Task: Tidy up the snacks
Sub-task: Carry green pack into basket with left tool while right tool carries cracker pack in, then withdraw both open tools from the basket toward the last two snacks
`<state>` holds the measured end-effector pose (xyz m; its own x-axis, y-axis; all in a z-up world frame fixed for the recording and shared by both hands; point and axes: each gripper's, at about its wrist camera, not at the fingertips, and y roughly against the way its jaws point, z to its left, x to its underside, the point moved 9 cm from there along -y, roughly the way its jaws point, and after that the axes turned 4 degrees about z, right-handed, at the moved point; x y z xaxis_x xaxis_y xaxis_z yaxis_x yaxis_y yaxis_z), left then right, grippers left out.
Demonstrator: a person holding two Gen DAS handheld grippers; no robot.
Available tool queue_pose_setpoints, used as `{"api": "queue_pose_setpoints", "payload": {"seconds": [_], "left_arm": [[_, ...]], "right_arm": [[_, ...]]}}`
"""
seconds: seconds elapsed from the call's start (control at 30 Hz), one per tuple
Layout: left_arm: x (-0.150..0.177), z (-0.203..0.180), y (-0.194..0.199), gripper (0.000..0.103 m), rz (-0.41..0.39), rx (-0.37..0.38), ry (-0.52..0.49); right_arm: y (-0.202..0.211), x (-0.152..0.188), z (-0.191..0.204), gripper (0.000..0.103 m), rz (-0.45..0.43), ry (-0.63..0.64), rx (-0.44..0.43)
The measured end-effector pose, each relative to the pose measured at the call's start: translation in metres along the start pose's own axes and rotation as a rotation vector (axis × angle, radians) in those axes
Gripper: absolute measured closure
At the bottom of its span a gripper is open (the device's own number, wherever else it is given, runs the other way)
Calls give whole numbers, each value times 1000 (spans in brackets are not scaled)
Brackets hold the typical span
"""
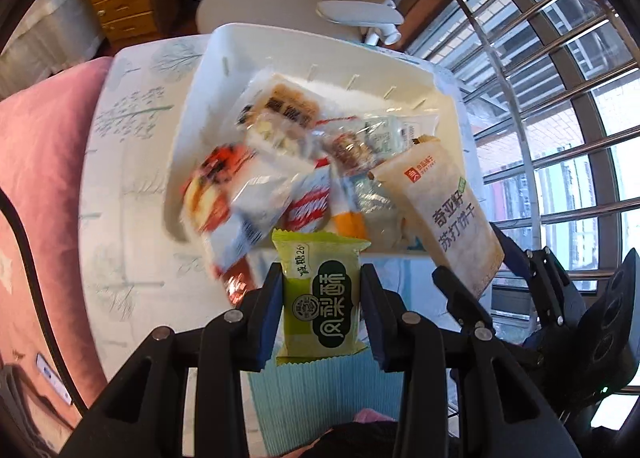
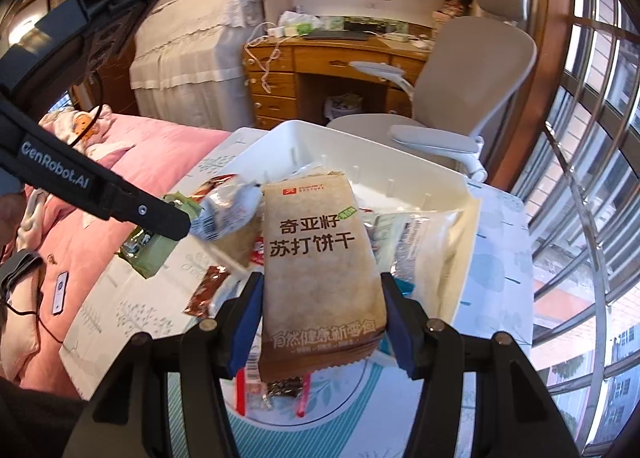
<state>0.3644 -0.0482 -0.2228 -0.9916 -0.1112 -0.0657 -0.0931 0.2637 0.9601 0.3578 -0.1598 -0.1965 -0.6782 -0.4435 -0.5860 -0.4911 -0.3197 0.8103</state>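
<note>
My left gripper (image 1: 320,278) is shut on a green pastry packet (image 1: 320,298) and holds it above the table, just in front of the white bin (image 1: 280,42). The bin holds several snack packets (image 1: 280,126). My right gripper (image 2: 320,290) is shut on a tan soda cracker packet (image 2: 320,258), held over the bin's near right edge; this packet also shows in the left wrist view (image 1: 448,214). A blurred white and red packet (image 1: 236,214) hangs over the bin's near left corner. The left gripper's finger (image 2: 160,218) crosses the right wrist view with the green packet (image 2: 152,254) under it.
The bin (image 2: 420,182) stands on a table with a leaf-print cloth (image 1: 132,162). Loose packets lie on the table near me (image 2: 208,290), (image 2: 276,390). A pink bed (image 2: 132,162) is left, a grey office chair (image 2: 472,90) and wooden desk (image 2: 320,70) behind, window bars (image 1: 560,98) right.
</note>
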Motion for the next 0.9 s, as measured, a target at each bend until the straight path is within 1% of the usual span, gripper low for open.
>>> {"api": "queue_pose_setpoints", "payload": {"seconds": [0.1,0.27,0.33,0.4,0.43,0.47,0.57,0.77,0.9], "left_arm": [[-15,-4,-7,67,-2,-12,-21],[-37,-13,-21,67,2,10,-33],[-41,-14,-26,67,10,17,-35],[-44,-15,-29,59,15,16,-28],[-45,-14,-28,42,17,22,-22],[-44,-14,-26,30,14,29,-16],[-44,-13,-17,29,-3,23,-18],[-38,-10,5,29,-33,12,-6],[-26,-6,19,29,-50,9,-2]], "right_arm": [[-5,-4,-8,46,5,-20,21],[-16,-6,-25,46,26,-85,45],[-22,-5,-33,46,42,-121,58],[-28,-3,-39,46,57,-146,57],[-29,-3,-41,46,58,-158,53],[-30,-2,-43,46,63,-174,44],[-29,-1,-45,45,76,-192,43],[-18,-1,-42,45,70,-200,34],[-9,2,-38,45,78,-231,-2]]}}
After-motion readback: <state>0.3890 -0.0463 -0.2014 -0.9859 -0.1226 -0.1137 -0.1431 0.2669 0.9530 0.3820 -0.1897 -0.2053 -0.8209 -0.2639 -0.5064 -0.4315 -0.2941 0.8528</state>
